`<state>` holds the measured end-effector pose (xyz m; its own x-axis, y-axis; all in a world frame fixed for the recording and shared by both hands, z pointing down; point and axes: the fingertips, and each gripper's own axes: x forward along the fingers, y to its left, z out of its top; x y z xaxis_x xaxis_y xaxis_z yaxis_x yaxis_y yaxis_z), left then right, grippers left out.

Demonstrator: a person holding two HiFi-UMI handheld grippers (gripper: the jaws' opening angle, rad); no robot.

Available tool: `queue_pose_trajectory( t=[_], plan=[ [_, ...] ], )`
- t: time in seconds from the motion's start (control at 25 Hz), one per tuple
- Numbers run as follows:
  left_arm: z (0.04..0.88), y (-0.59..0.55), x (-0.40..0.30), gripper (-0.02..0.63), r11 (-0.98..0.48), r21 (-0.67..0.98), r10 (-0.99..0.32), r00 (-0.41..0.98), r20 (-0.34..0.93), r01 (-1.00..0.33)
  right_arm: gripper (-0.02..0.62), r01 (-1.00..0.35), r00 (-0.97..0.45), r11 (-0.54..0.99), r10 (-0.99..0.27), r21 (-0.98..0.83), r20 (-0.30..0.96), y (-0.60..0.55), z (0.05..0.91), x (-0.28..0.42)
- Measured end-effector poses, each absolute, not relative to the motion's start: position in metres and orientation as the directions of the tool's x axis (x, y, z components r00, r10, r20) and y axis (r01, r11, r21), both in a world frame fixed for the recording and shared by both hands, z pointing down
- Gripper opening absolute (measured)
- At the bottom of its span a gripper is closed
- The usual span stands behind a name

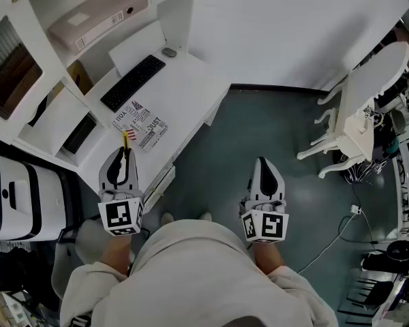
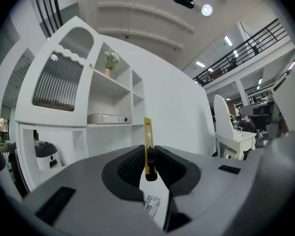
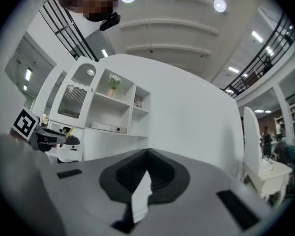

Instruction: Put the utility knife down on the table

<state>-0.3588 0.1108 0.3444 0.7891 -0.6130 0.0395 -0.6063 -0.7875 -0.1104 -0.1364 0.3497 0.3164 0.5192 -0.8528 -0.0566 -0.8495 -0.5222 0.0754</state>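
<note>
A yellow utility knife (image 2: 147, 146) stands upright between the black ribbed pads of my left gripper (image 2: 148, 162), which is shut on it. In the head view the left gripper (image 1: 125, 152) hangs over the near corner of the white desk (image 1: 184, 90), the knife's yellow tip (image 1: 125, 140) poking out past its jaws. My right gripper (image 1: 262, 163) floats over the floor to the right, its jaws closed together on nothing. In the right gripper view the pads of the right gripper (image 3: 147, 157) meet at the tips, and the left gripper (image 3: 49, 137) with the knife shows at far left.
On the desk lie a black keyboard (image 1: 132, 82), a mouse (image 1: 169, 52) and a printed card (image 1: 140, 124). White shelving (image 1: 48, 53) with a binder (image 1: 95, 18) rises behind. A white chair (image 1: 358, 107) stands at right; cables (image 1: 341, 231) trail on the floor.
</note>
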Motion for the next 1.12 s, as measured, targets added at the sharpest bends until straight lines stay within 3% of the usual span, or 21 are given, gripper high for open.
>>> queue_pose_trajectory(
  t=[0.52,1.12],
  plan=[
    [0.348,0.116,-0.345,0.063,-0.785,-0.112,-0.617,0.785,0.057,-0.609,0.003,-0.870,0.488,-0.490,-0.872,0.055,-0.046,0.353,0.324,-0.127],
    [0.344,0.158,-0.299,0.063,-0.737,-0.126,-0.673,0.737,0.058,-0.664,0.003,-0.907,0.418,-0.418,-0.908,0.051,-0.017,0.390,0.334,-0.069]
  ],
)
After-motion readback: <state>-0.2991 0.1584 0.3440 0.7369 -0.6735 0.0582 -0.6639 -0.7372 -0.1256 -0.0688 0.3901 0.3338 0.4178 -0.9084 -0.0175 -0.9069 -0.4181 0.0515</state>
